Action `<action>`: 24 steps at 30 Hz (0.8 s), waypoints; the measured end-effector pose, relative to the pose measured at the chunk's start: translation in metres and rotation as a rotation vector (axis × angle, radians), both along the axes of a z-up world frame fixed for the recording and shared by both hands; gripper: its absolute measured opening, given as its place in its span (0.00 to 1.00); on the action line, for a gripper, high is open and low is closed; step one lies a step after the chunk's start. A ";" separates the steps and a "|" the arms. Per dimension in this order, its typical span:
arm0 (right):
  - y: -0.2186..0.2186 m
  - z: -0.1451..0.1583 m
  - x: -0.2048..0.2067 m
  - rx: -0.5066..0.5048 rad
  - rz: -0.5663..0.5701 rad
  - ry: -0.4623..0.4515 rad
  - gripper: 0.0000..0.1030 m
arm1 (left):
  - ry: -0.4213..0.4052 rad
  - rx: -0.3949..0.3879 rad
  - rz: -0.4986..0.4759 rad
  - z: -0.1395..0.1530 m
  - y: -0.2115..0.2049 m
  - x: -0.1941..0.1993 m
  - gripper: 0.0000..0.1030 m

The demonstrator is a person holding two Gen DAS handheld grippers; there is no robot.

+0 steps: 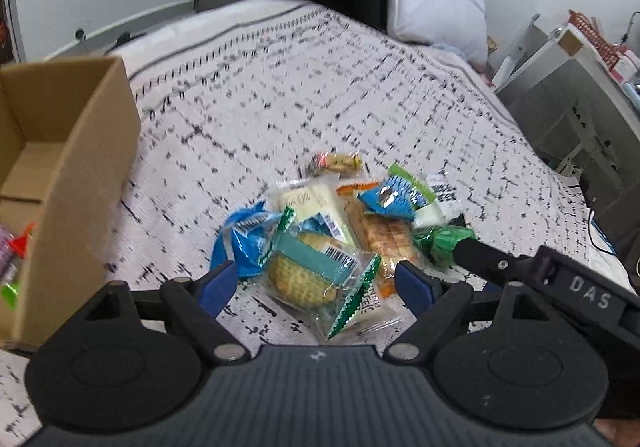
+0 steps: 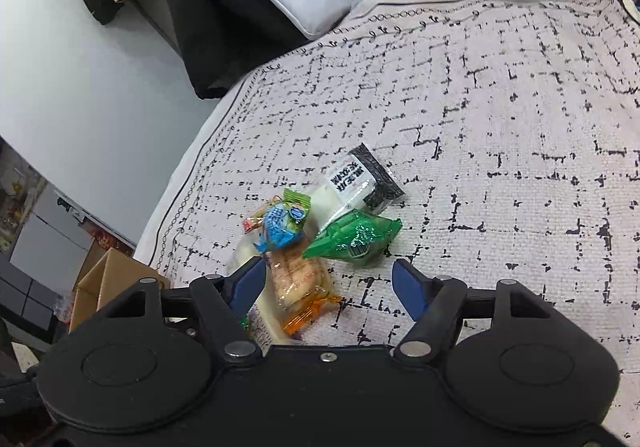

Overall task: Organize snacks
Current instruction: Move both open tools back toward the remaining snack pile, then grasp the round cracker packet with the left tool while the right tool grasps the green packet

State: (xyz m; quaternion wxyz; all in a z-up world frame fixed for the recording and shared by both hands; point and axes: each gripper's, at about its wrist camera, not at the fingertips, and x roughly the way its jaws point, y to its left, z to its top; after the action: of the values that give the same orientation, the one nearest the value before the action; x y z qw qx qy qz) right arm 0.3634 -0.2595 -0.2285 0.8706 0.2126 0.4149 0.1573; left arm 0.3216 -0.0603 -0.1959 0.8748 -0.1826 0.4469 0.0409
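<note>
A: Where are the snacks?
B: The snack pile [image 1: 340, 227] lies on the patterned bedspread [image 1: 360, 87]; the cardboard box [image 1: 68, 151] stands well left of it.
A: Claws?
B: Left gripper [image 1: 316, 283] released, straddling the round cracker pack [image 1: 308, 271]. Right gripper [image 2: 328, 283] released, over the orange biscuit pack [image 2: 300, 283].

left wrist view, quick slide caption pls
Open left gripper poised over a round cracker packet in the snack pile, cardboard box alongside.
</note>
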 end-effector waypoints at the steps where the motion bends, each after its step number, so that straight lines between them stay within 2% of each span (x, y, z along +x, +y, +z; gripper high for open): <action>1: 0.000 -0.001 0.002 0.003 -0.002 0.006 0.67 | 0.006 -0.008 0.002 -0.004 0.000 0.002 0.81; 4: 0.001 -0.003 0.009 -0.003 -0.013 0.012 0.67 | 0.030 -0.016 0.007 -0.013 -0.001 0.009 0.75; 6: 0.002 -0.005 0.016 -0.001 -0.020 0.017 0.67 | 0.056 -0.034 0.014 -0.018 0.000 0.013 0.62; 9: 0.005 -0.011 0.024 -0.006 -0.027 0.035 0.67 | 0.081 -0.050 0.052 -0.022 0.004 0.015 0.51; 15: 0.011 -0.016 0.032 -0.053 -0.052 0.027 0.56 | 0.055 -0.049 0.059 -0.009 0.014 0.010 0.46; 17: 0.011 -0.017 0.033 -0.059 -0.057 0.029 0.46 | 0.042 -0.047 0.056 -0.002 0.018 0.006 0.46; 24: 0.015 -0.011 0.022 -0.110 -0.038 -0.004 0.37 | -0.023 -0.036 0.060 0.026 0.036 -0.009 0.46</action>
State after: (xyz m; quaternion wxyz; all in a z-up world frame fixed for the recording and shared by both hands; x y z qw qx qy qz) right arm 0.3853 -0.2442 -0.2393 0.8847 0.1720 0.4169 0.1181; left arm 0.3123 -0.0240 -0.1695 0.8749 -0.2122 0.4316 0.0569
